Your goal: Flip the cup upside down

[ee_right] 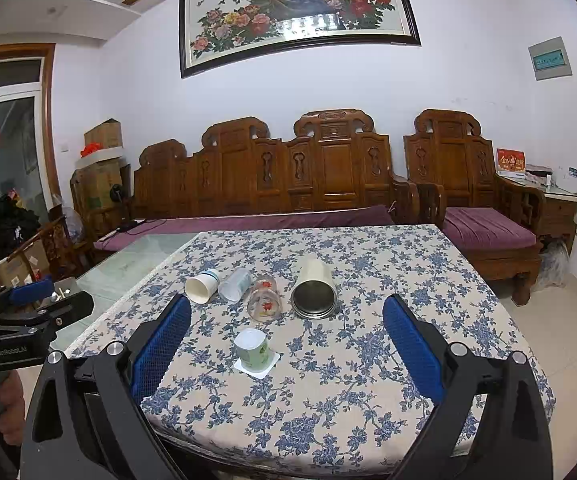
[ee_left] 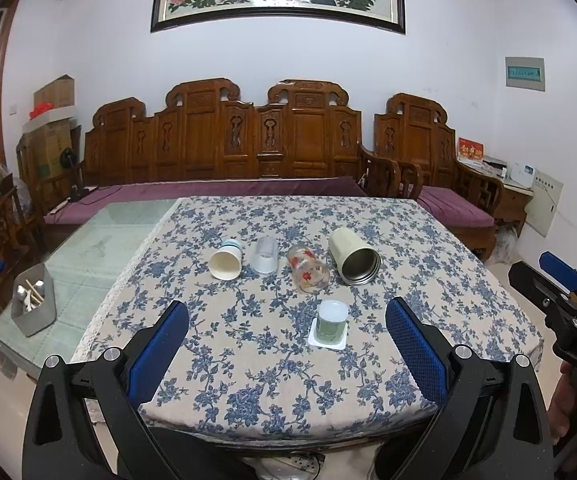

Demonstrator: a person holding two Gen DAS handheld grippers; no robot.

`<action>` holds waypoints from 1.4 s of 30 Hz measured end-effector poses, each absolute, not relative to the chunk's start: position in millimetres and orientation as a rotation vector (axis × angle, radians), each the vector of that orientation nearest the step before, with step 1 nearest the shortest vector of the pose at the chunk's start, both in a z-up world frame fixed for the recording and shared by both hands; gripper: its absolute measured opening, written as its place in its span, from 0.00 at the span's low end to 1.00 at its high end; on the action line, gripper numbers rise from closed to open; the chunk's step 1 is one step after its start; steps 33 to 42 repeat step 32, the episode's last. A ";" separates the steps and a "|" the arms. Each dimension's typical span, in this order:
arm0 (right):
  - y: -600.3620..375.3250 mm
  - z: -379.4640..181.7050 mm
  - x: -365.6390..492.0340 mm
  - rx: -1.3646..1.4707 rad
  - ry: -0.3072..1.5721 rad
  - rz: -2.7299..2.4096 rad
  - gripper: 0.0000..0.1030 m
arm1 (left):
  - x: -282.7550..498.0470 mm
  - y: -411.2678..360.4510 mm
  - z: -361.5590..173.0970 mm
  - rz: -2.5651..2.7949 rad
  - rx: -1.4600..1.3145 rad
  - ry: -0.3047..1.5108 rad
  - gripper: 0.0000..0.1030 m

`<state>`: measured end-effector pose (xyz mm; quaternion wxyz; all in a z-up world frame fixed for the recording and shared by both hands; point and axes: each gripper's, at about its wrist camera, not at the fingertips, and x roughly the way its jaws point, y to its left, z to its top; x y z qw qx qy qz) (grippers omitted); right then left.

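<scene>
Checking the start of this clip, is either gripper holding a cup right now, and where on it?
Nothing is held. The left gripper and right gripper are both open over the near table edge, short of the green cup.

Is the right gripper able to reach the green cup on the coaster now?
Probably yes. The right gripper is open, and the green cup stands alone ahead of it, apart from the four lying cups.

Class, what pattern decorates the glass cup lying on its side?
Red flowers on clear glass: the glass cup, clearest in the left wrist view.

Blue-flowered tablecloth [ee_left: 272, 368], green cup [ee_left: 331, 322]
</scene>
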<state>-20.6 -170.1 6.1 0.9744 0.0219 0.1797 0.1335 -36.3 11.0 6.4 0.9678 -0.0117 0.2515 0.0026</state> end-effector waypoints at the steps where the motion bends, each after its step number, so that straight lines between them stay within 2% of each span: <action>1: -169.8 5.8 -20.7 0.044 0.362 0.269 0.95 | -36.6 10.9 6.1 0.005 -0.024 0.508 0.92; 42: -169.4 5.4 -19.9 0.047 0.362 0.269 0.95 | -38.1 5.4 11.1 0.002 -0.024 0.497 0.92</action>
